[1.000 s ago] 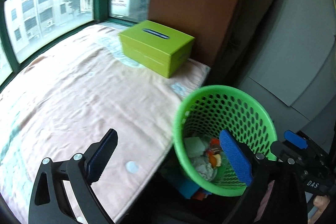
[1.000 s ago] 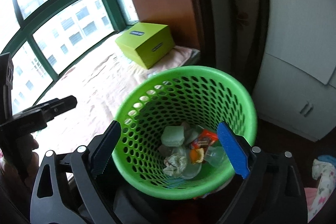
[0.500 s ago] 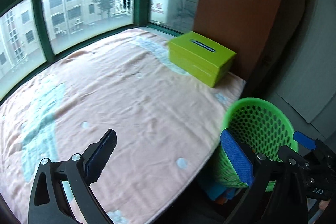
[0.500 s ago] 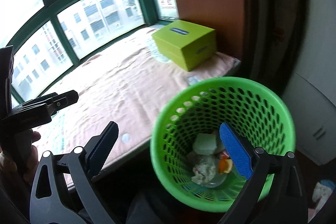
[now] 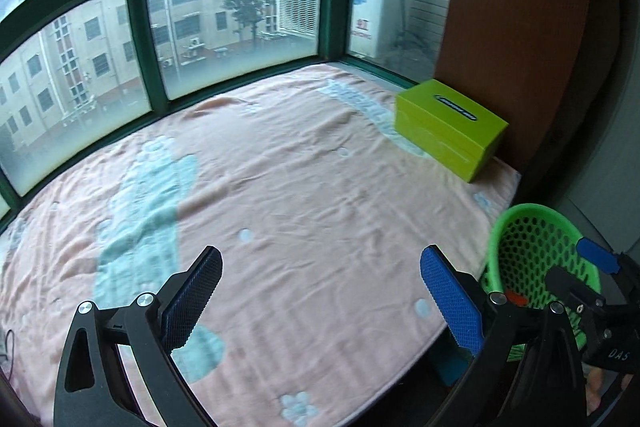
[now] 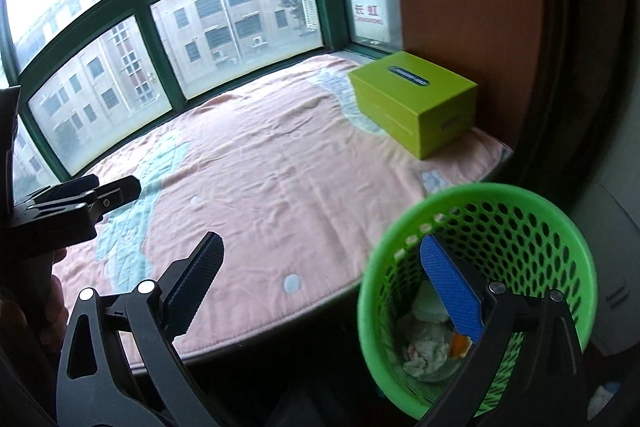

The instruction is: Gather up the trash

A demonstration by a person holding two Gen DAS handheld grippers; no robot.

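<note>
Trash (image 6: 426, 345), crumpled tissue and wrappers, lies at the bottom of the perforated green plastic basket (image 6: 560, 223) standing just beside the platform's edge, so the drop-off step is judged done. The right claw (image 6: 320, 283) is opening over the rim with nothing between its blue ribbed pads; the left claw (image 5: 320, 297) is held wide and empty above the rumpled pink blanket (image 5: 300, 179). No loose litter is seen there, only a glossy lime tissue box (image 5: 448, 129), so a search is called for next.

window: green-framed bay window (image 5: 236, 23), daylight | seat: pink blanket (image 5: 304, 203) | right: brown panel (image 5: 516, 27)
</note>
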